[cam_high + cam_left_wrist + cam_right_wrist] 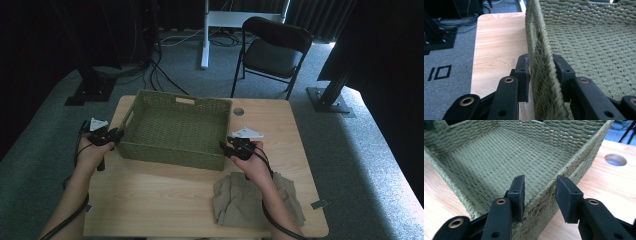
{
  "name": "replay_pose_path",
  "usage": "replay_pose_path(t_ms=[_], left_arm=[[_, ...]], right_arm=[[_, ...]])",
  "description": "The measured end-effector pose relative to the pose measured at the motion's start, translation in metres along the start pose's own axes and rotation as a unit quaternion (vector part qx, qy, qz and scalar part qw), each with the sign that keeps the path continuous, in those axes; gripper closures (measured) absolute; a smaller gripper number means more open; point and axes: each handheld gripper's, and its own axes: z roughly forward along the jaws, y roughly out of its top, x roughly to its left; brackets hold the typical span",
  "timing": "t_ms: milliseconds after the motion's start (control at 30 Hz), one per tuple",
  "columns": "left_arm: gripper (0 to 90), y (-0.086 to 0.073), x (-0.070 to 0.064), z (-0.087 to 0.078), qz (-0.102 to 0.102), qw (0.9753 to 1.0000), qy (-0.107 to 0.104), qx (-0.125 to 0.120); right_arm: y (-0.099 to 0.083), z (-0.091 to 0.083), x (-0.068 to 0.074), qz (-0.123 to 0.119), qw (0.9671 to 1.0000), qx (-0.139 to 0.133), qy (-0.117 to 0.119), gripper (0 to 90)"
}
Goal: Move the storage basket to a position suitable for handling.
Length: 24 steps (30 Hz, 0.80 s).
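I have a gripper in each hand, both at the green woven basket [176, 127], which sits on the light wooden table [165, 195] toward its far left part. My left gripper [116, 135] is at the basket's left wall, near the front corner. In the left gripper view its jaws straddle that wall [544, 75], one outside over the table and one inside over the woven floor, both pressed against the weave, so it is clamped on the rim. My right gripper [226, 148] is at the basket's front right corner. In the right gripper view its jaws stand apart across the corner rim [541, 195]: the inner one looks to touch the weave, the outer one sits clear of it, as far as I can judge from this angle. A crumpled khaki cloth [235, 200] lies on the table just under my right forearm. A round hole [238, 111] in the tabletop sits just beside the basket's far right corner.
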Motion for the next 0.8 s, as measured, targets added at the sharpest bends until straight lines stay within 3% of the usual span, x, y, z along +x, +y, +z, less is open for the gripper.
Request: replay_pose_path(t_ms=[33,200,567,800], left_arm=[[73.6,-0.001,-0.002,-0.001,-0.012,0.9999,0.001,0.0],[82.3,-0.001,-0.009,-0.004,-0.017,0.9998,0.004,0.0],[82.9,-0.009,-0.021,-0.018,-0.023,0.9996,0.008,0.013],[82.5,-0.016,-0.024,-0.024,-0.044,0.999,-0.003,-0.002]], right_arm=[[0.0,0.0,0.001,-0.005,1.0,0.001,-0.005,60.4],[0.002,0.0,0.004,-0.01,0.9998,0.008,-0.016,61.5],[0.003,-0.001,-0.001,-0.005,0.9997,0.013,-0.022,65.2],[0.004,-0.001,-0.006,-0.012,0.9995,0.016,-0.026,66.4]])
